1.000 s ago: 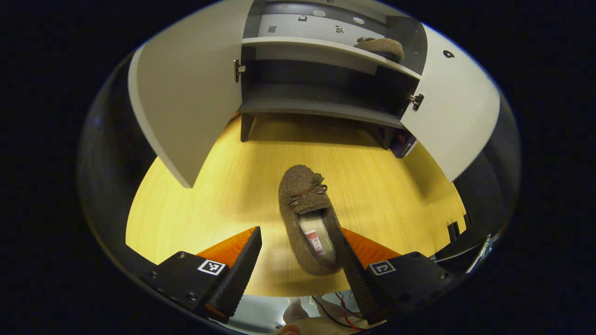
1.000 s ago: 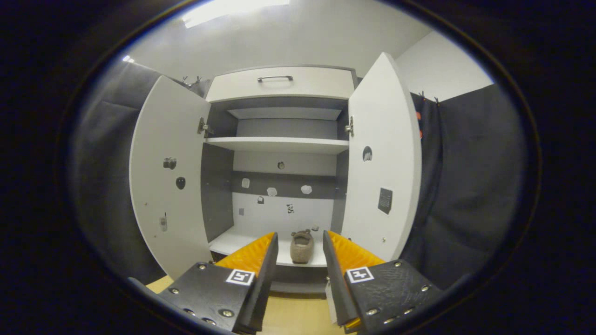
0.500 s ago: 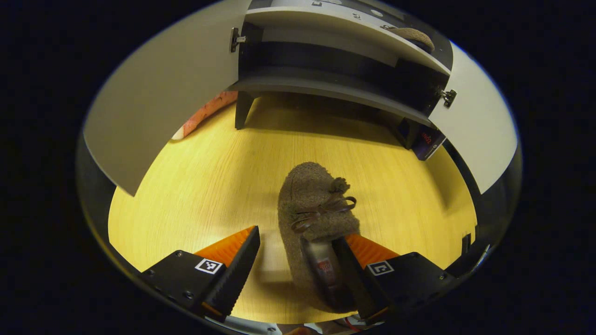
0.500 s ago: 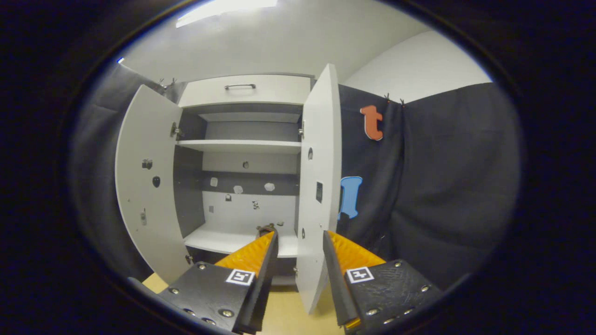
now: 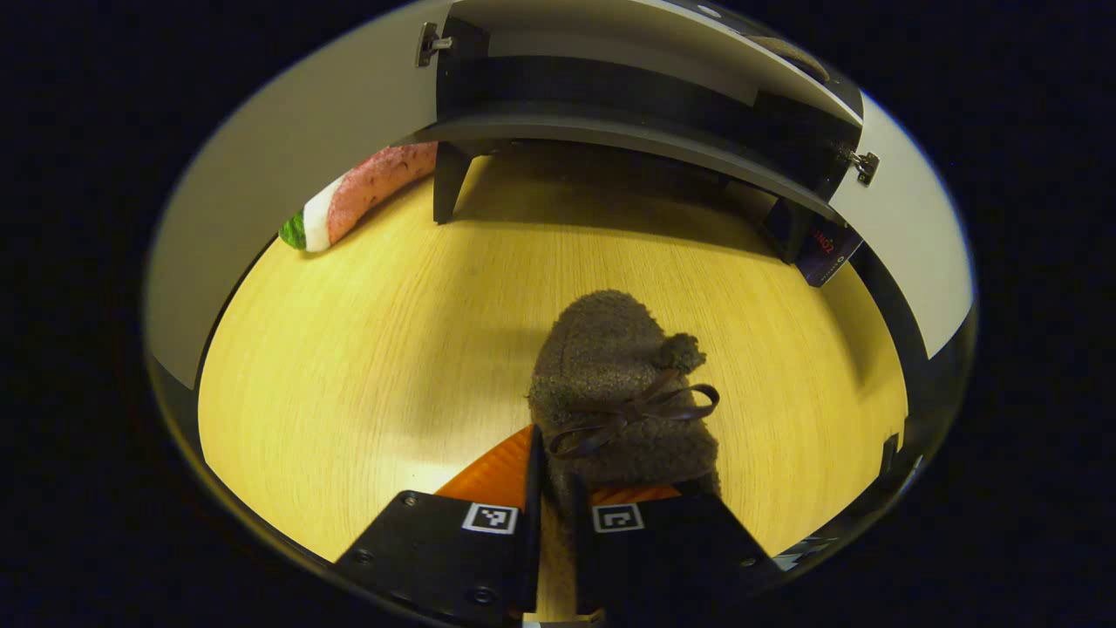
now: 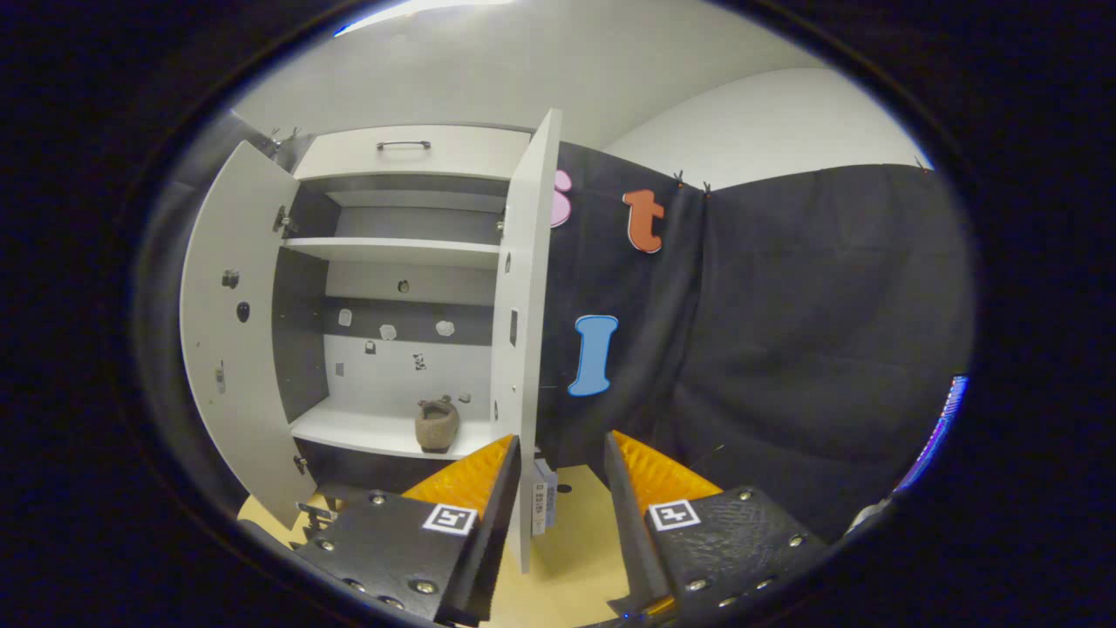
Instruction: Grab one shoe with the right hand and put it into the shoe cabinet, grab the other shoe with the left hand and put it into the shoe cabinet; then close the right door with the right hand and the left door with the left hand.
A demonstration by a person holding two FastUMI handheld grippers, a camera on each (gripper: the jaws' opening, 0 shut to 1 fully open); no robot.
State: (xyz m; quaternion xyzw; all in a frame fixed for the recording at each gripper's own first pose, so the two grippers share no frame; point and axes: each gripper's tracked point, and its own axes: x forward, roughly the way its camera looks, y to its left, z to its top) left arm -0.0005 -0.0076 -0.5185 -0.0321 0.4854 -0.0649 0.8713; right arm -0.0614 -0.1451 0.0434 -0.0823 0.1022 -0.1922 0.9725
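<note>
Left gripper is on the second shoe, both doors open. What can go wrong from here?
1. The left gripper pinches only the shoe at its heel rim; the soft shoe may sag or slip when lifted.
2. The first shoe sits right of centre on the shelf; the second could bump it.

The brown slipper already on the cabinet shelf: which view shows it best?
The right gripper view: the shelved slipper sits whole on the lower shelf, between the open doors. The left gripper view catches just a sliver of it at the top edge, above the other slipper in the left tool.
</note>
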